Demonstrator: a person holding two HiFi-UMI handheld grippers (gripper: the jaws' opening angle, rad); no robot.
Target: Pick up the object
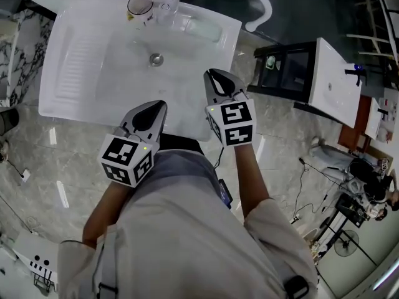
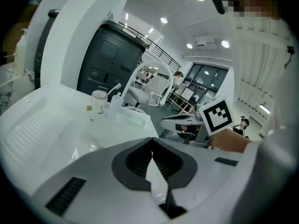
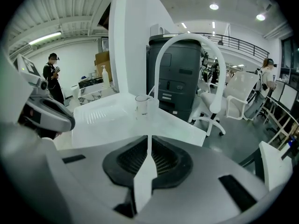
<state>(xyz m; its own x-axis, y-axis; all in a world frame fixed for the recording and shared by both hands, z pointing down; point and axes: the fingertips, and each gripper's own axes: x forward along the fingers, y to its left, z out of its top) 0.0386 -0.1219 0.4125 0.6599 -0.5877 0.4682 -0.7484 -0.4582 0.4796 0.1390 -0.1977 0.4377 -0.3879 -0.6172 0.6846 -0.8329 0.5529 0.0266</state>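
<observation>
Left gripper (image 1: 161,108) and right gripper (image 1: 213,77): fingers pressed together, empty, above the sink's (image 1: 75,61) near edge. Cup (image 1: 139,5) stands at far rim, well apart. Risk: arriving with fingers unopened would likely topple it.

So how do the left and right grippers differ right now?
The right gripper reaches farther over the sink than the left gripper, which sits at the front rim. The left gripper slants clearly rightward; the right gripper slants only slightly leftward. Both have jaws together, holding nothing.
</observation>
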